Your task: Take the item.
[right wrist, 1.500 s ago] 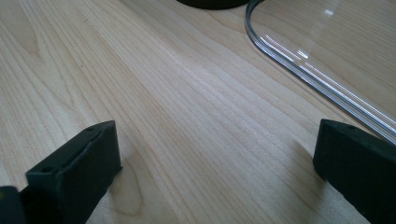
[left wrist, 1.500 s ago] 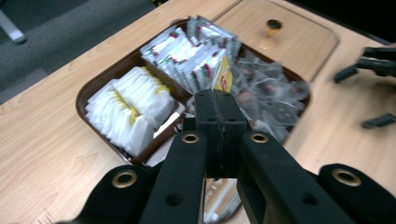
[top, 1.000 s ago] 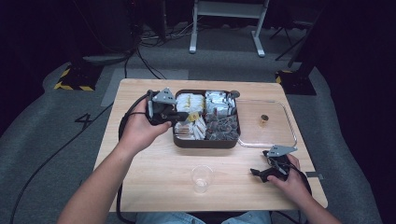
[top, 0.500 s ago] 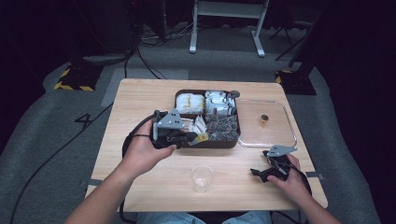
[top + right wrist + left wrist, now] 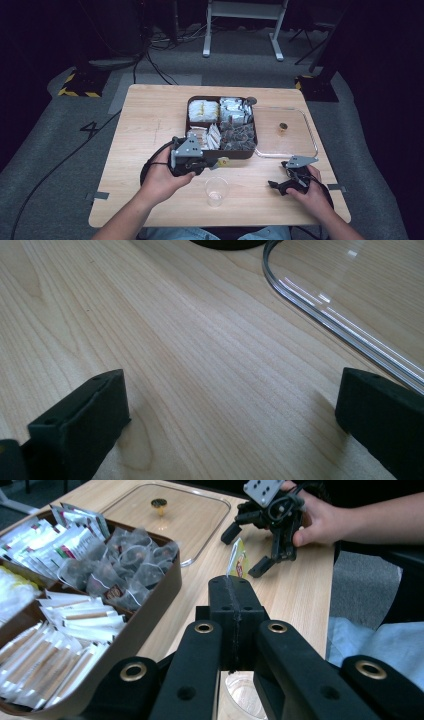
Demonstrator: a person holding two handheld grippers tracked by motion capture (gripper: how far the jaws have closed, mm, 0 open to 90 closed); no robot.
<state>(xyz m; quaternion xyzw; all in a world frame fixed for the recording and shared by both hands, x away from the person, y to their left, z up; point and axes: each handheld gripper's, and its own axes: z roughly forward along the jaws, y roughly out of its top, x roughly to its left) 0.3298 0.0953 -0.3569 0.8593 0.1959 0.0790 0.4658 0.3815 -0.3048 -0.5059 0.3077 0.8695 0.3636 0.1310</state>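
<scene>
I have a tea bag tag (image 5: 238,562), yellow with a red mark, pinched at the tip of my left gripper (image 5: 233,587); in the left gripper view it stands up just past the closed black fingers (image 5: 220,605), which meet along a thin seam with only the tag's edge or string caught between them. From above the same tag (image 5: 223,161) hangs at the front of the left gripper (image 5: 212,165), just outside the near wall of the brown tray (image 5: 252,150) and above and a little behind the clear plastic cup (image 5: 216,190) that stands on the table (image 5: 145,125). I cannot make out the bag itself or the string below the tag. My left hand (image 5: 162,180) holds the gripper roughly level, pointing to the right across the table, with its cable looping round the wrist. The tray's compartments hold white and yellow sachets, paper sticks and dark pyramid tea bags (image 5: 125,565). Its clear lid (image 5: 290,132), with a small gold knob, lies flat on the table to the tray's right. My right hand (image 5: 312,192) rests near the table's right front corner, and the right gripper (image 5: 281,182) there points left with its fingers (image 5: 80,415) spread wide over bare wood, holding nothing; the lid's rounded edge (image 5: 320,315) runs just beyond them. The rim of the cup (image 5: 245,695) is partly hidden under my left gripper's body in its own view.
</scene>
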